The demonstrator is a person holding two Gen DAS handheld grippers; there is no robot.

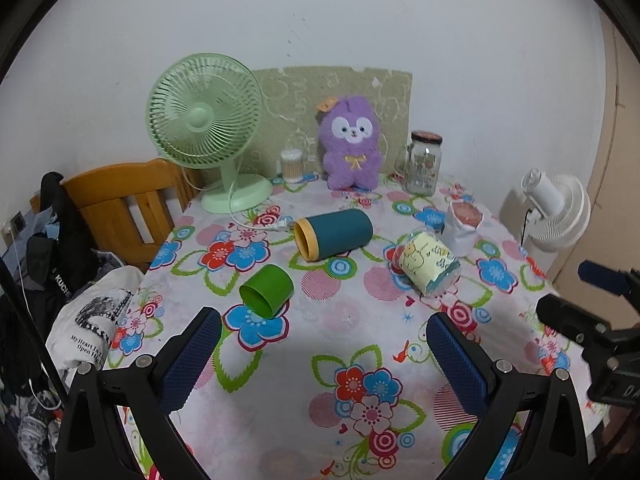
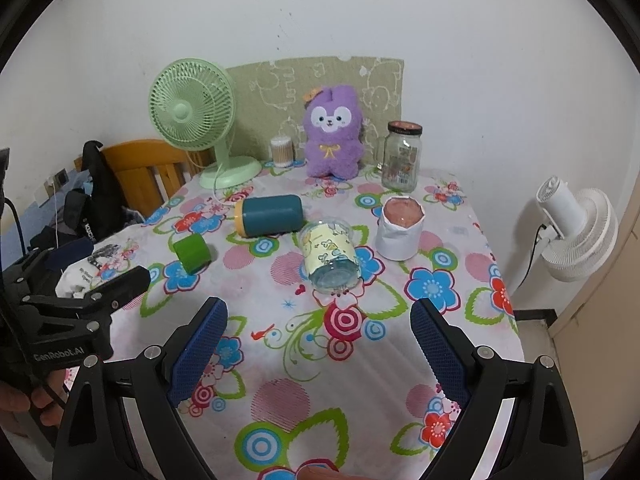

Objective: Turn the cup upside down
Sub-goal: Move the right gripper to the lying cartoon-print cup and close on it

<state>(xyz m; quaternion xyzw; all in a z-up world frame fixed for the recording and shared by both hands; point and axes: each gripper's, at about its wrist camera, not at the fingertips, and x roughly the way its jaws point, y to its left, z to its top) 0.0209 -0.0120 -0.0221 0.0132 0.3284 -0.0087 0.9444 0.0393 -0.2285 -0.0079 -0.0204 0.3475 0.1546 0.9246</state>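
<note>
Here "GenRobot.AI" reads on left gripper [image 2: 120,292]; both fingers [image 2: 200,352] pairs spread, empty; green cup [image 1: 267,289] lies ahead of left fingers.

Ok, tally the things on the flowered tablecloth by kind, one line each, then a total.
Cups lying on their sides: 3 (small green plastic cup, teal cup with yellow rim, clear cup with yellow cartoon sleeve)
Upright white paper cup: 1
Green desk fan: 1
Purple plush toy: 1
Glass jar with dark lid: 1
Cotton swab tub: 1
Total: 8
</note>
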